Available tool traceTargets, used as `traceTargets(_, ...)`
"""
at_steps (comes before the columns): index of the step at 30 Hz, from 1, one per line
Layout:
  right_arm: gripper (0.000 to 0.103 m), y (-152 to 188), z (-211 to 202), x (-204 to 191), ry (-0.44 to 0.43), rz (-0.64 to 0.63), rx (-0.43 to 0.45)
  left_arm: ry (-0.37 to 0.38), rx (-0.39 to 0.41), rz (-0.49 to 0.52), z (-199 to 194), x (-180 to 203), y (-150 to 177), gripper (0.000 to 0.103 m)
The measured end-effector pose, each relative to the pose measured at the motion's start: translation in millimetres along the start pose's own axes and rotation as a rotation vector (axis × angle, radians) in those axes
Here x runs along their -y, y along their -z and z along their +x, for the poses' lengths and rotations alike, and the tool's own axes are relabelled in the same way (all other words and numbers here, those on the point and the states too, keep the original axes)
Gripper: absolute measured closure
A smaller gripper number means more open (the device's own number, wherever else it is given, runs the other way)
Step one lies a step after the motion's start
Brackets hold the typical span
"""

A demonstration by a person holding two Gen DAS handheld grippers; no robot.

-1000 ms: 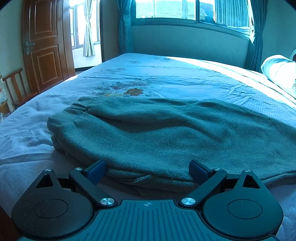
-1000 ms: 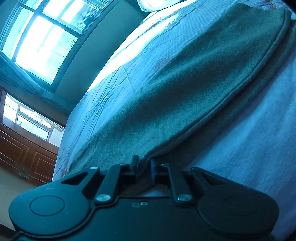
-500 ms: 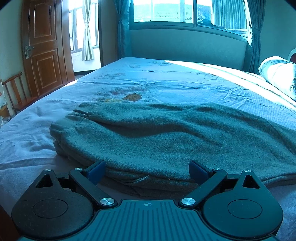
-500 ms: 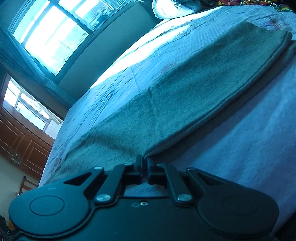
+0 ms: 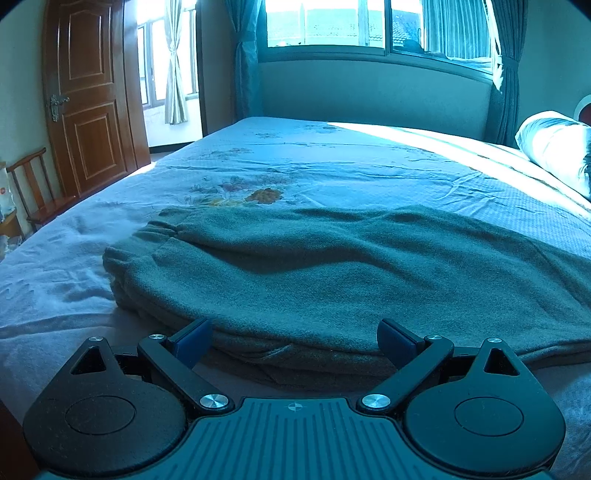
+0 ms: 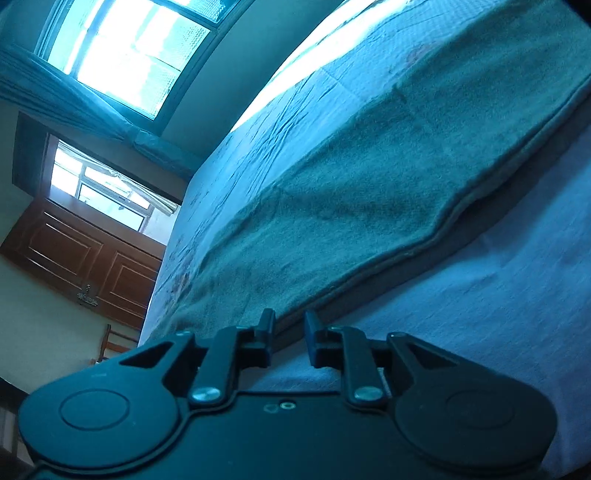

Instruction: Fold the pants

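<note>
Lying flat along the bed's [image 5: 332, 166] near edge, pants [image 5: 332, 273] — left tool [image 5: 295, 338] spread wide, right tool [image 6: 289, 326] parted — ungripped.

A home bedroom: a wide bed [image 5: 332, 173] with a flower-printed sheet, a pillow [image 5: 554, 147] at its far right, curtained windows [image 5: 369, 22] behind, a panelled wooden door [image 5: 88, 99] and a wooden chair [image 5: 37, 192] at left.

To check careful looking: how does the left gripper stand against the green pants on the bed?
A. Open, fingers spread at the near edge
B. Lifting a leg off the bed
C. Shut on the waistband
A: the left gripper has its blue fingers wide apart at the pants' near edge.
</note>
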State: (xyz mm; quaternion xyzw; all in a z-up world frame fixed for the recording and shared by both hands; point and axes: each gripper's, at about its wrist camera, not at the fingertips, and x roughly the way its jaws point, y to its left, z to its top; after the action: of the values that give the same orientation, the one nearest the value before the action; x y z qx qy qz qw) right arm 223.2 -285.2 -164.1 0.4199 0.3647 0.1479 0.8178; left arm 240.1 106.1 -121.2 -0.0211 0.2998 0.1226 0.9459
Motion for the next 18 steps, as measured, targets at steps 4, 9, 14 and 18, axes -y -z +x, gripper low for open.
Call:
traceTargets(4, 0.092, -2.1, 10.6, 3.3, -0.005, 0.038, 0.008, -0.011, -0.008, -0.050, -1.7, -18.5, 7.4, 0.007)
traceTargets(9, 0.103, -0.9, 15.5, -7.3, 0.005, 0.004, 0.047, -0.011, -0.012, -0.060, -1.7, -26.2, 13.2, 0.007)
traceTargets(14, 0.103, 5.7, 14.8, -8.5, 0.059, -0.032, 0.038, -0.007, -0.006, -0.058, -1.9, -21.9, 11.4, 0.007)
traceTargets(18, 0.103, 7.0, 12.3, -4.8, 0.089, -0.051, 0.012, 0.000, -0.006, -0.046, -2.3, -16.4, 9.5, 0.007)
